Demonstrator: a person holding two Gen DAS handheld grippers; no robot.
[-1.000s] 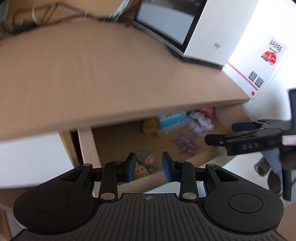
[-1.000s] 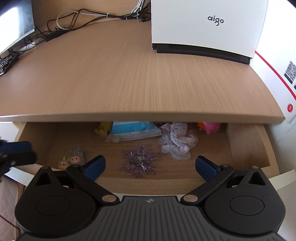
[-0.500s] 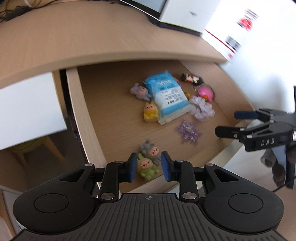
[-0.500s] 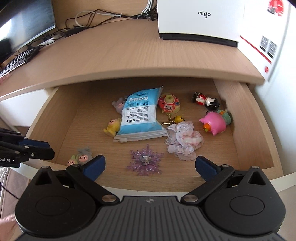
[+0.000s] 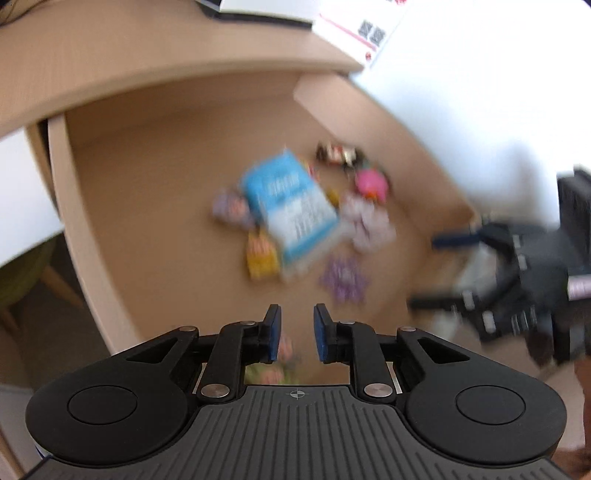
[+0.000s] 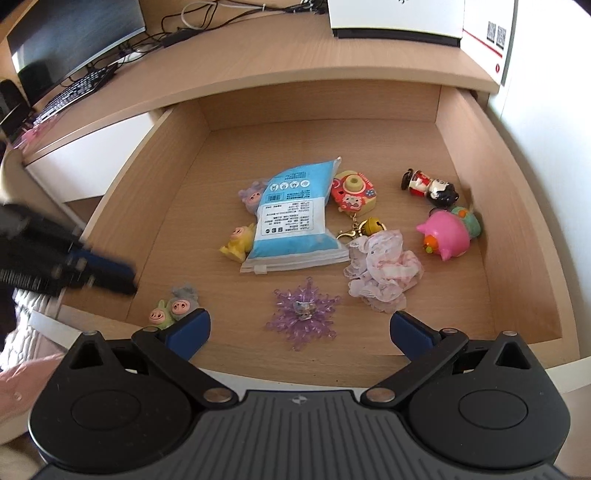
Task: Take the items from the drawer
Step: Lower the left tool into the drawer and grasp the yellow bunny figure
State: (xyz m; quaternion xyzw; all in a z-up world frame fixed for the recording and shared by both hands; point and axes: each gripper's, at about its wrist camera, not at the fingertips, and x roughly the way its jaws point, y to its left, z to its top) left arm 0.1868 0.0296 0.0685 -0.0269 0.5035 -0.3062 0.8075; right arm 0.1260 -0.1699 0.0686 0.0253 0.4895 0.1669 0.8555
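The open wooden drawer (image 6: 517, 206) holds a blue packet (image 6: 291, 218), a purple snowflake clip (image 6: 303, 308), a lace scrunchie (image 6: 384, 269), a pink pig toy (image 6: 445, 234) and several small figurines. My right gripper (image 6: 299, 325) stands wide open over the drawer's front edge, just above the snowflake, with nothing between its fingers. My left gripper (image 5: 297, 317) hovers at the drawer's front left, above the green and grey figurine pair (image 6: 171, 306). Its jaws are closing, with a narrow gap and nothing pressed between the pads. The left wrist view is blurred.
On the desk top (image 6: 258, 62) stand a monitor (image 6: 74, 37), a keyboard (image 6: 74, 92), cables and a white box (image 6: 395, 18). A white wall runs along the drawer's right side. A chair (image 5: 22, 280) sits low at the left, and a pink sleeve (image 6: 22, 373) shows beside my right gripper.
Both views now look down into the whole drawer instead of under the desk edge. The left jaws have narrowed, and the left gripper has shifted over the drawer's front left.
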